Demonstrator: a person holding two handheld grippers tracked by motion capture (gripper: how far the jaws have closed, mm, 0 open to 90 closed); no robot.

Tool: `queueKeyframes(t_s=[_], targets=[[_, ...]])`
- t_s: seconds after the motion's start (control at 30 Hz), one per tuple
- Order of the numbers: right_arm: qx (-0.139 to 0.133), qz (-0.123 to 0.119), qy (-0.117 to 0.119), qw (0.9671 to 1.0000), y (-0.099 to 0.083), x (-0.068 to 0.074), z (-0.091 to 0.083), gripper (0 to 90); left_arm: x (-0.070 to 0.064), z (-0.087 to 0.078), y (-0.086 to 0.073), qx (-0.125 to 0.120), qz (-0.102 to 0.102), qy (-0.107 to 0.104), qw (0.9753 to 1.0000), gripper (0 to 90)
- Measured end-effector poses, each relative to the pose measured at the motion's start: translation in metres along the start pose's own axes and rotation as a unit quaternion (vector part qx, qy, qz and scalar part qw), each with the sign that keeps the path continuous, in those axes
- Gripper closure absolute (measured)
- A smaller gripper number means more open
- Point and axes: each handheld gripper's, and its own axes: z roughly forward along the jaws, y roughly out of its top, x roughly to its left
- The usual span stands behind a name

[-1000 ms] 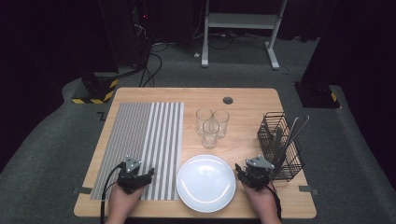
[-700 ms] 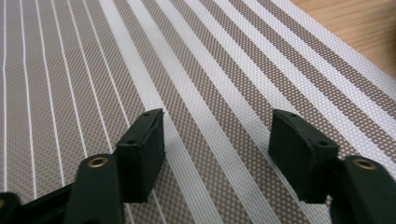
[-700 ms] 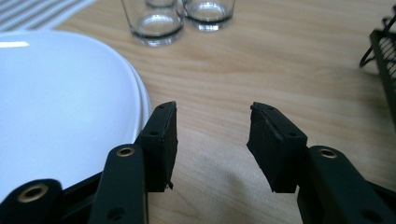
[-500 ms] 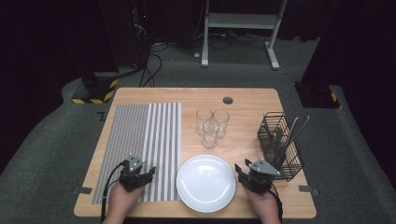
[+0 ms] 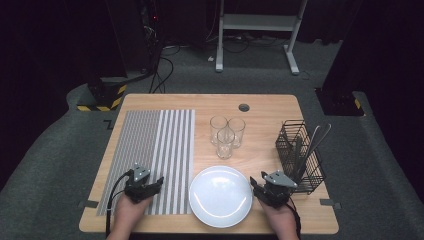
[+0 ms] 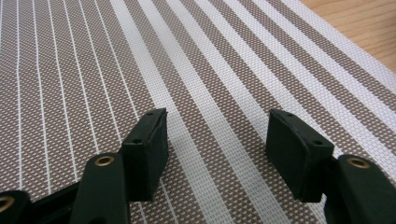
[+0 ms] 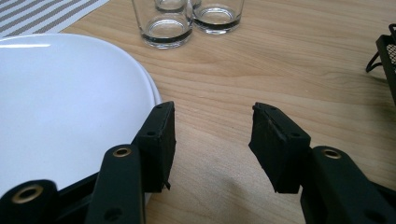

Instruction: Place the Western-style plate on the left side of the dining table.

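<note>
- My left gripper (image 5: 156, 183): jaws spread, empty, now edged rightward over the striped placemat (image 5: 150, 150) at the desk's near-left corner.
- My right gripper (image 5: 256, 184): jaws spread, now just beside the white plate (image 5: 220, 196) at the near edge; pickup looks imminent.

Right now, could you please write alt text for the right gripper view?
Open black tongs hover over the wooden table beside a white plate. Three clear glasses stand behind, with a wire basket at the right edge.
</note>
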Motion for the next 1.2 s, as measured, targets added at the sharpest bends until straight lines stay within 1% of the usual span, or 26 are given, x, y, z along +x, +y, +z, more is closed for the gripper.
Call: queueKeyframes(t_s=[0.1,0.17,0.23,0.3,0.37,0.47,0.53,0.63,0.77,0.83,0.9,0.93,0.97,1.03,1.07,1.1,1.13,1.17,1.2], targets=[[0.000,-0.001,0.001,1.0000,0.001,0.001,0.000,49.8,-0.001,-0.003,0.001,-0.005,0.001,-0.004,1.0000,38.9],[0.001,-0.001,0.001,1.0000,0.001,0.001,0.000,49.9,-0.002,-0.006,0.004,-0.011,-0.012,-0.015,0.9998,38.9],[-0.001,0.000,0.003,1.0000,0.002,0.002,-0.001,50.1,-0.003,-0.008,0.006,-0.011,-0.024,-0.028,0.9993,39.5],[-0.001,0.003,0.005,1.0000,0.002,0.002,-0.002,50.7,-0.005,-0.010,0.008,-0.008,-0.038,-0.050,0.9980,39.6],[0.000,0.004,0.007,1.0000,0.003,0.002,-0.002,51.0,-0.007,-0.011,0.010,-0.006,-0.041,-0.061,0.9973,39.6],[0.001,0.003,0.009,1.0000,0.003,0.003,-0.002,51.3,-0.011,-0.013,0.012,-0.004,-0.049,-0.080,0.9956,39.6],[0.002,0.002,0.012,0.9999,0.003,0.004,-0.002,51.5,-0.015,-0.015,0.014,-0.007,-0.048,-0.084,0.9953,39.6],[0.000,0.002,0.016,0.9999,0.003,0.005,-0.003,51.8,-0.021,-0.017,0.016,-0.012,-0.050,-0.097,0.9940,39.5],[-0.003,0.002,0.023,0.9997,0.004,0.007,-0.005,52.2,-0.032,-0.019,0.020,-0.016,-0.045,-0.106,0.9933,38.8],[-0.005,0.002,0.028,0.9996,0.004,0.008,-0.006,53.1,-0.039,-0.019,0.023,-0.015,-0.038,-0.114,0.9926,37.4],[-0.004,0.003,0.033,0.9994,0.004,0.009,-0.006,54.0,-0.046,-0.018,0.025,-0.010,-0.028,-0.117,0.9927,35.1],[-0.003,0.003,0.037,0.9993,0.004,0.010,-0.007,54.2,-0.049,-0.017,0.026,-0.007,-0.025,-0.122,0.9922,35.1],[-0.002,0.003,0.039,0.9992,0.004,0.010,-0.007,54.4,-0.053,-0.017,0.027,-0.006,-0.026,-0.130,0.9912,35.0],[0.000,0.005,0.048,0.9988,0.003,0.011,-0.006,54.6,-0.059,-0.018,0.029,-0.005,-0.039,-0.154,0.9872,33.6],[0.002,0.010,0.054,0.9985,0.002,0.010,-0.006,54.6,-0.063,-0.018,0.030,-0.003,-0.041,-0.159,0.9863,33.5],[0.004,0.012,0.058,0.9982,0.001,0.010,-0.005,55.0,-0.067,-0.018,0.031,0.000,-0.038,-0.157,0.9869,33.5],[0.004,0.012,0.058,0.9982,0.001,0.010,-0.005,55.0,-0.067,-0.018,0.031,0.000,-0.038,-0.157,0.9869,33.5],[0.006,0.014,0.061,0.9980,0.001,0.009,-0.004,55.3,-0.072,-0.017,0.033,0.002,-0.027,-0.150,0.9884,33.5],[0.007,0.014,0.065,0.9977,0.000,0.009,-0.004,55.4,-0.075,-0.016,0.033,0.004,-0.021,-0.144,0.9894,33.8]])
